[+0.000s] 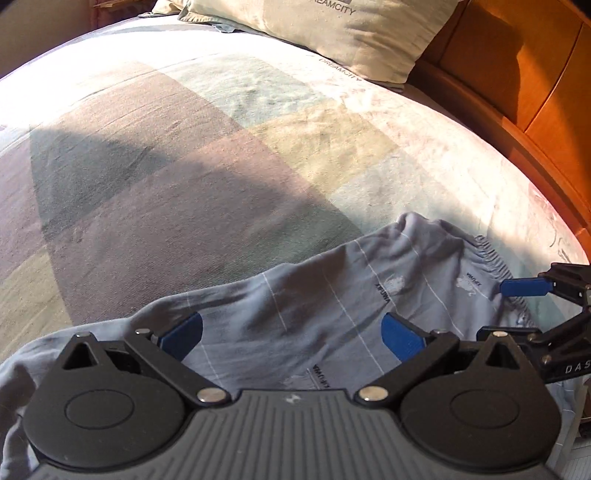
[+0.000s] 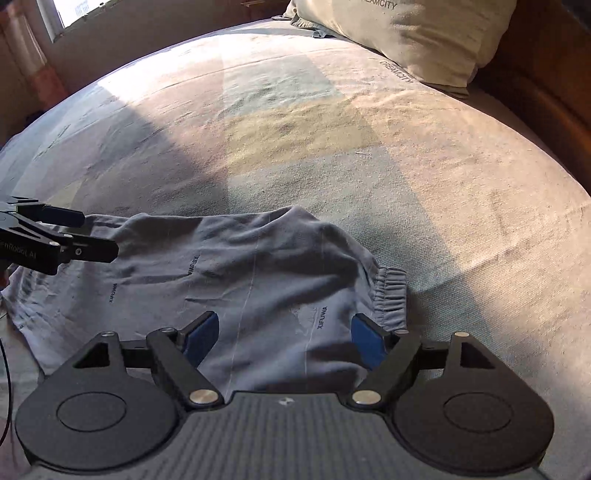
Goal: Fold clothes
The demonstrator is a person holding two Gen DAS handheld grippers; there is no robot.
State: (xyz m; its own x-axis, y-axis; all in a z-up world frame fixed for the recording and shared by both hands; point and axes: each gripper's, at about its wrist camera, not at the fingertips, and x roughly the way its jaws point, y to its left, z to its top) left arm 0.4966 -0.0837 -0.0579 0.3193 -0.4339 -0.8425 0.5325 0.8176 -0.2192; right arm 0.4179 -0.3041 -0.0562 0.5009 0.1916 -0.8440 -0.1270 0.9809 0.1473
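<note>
Nearest, the left gripper (image 1: 291, 338) and the right gripper (image 2: 284, 338) both hang with blue-padded fingers spread wide and pinching nothing, each above a pair of grey-blue pyjama trousers (image 2: 229, 280) printed with thin white lines. The trousers lie flat but rumpled on the near part of the bed (image 2: 369, 155), the cloth showing between each pair of fingers, the elastic waistband (image 2: 391, 299) just beyond the right gripper's right finger. Farther off, a pale pillow (image 1: 332, 33) leans at the wooden headboard (image 1: 517, 74).
</note>
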